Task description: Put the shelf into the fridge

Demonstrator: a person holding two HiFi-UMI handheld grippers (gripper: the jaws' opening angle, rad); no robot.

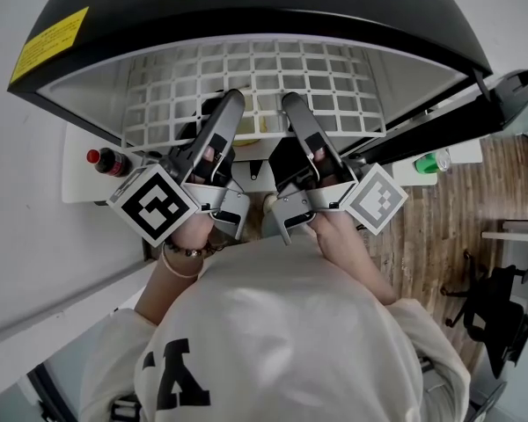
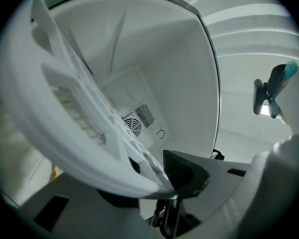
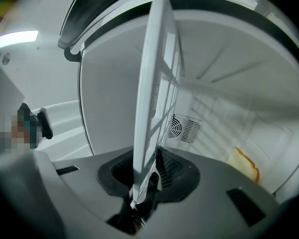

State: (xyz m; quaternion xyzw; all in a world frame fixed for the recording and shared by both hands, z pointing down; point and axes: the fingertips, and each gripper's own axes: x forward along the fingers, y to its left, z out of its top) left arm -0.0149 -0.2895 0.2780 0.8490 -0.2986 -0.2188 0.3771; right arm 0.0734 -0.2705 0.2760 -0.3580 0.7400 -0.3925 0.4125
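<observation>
At the fridge (image 1: 246, 11) mouth, the shelf (image 1: 255, 82) reaches partly inside, with its front edge toward the person. The left gripper (image 1: 231, 104) and right gripper (image 1: 292, 105) sit side by side, each with jaws narrowed and clamped on that front edge. Past the white grid, a round vent (image 3: 175, 127) shows on the back wall. A bread slice (image 3: 244, 166) lies inside at the right.

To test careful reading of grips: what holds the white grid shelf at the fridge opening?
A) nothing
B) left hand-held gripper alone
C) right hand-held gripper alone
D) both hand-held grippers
D: left hand-held gripper and right hand-held gripper each clamp the near edge of the shelf.
</observation>
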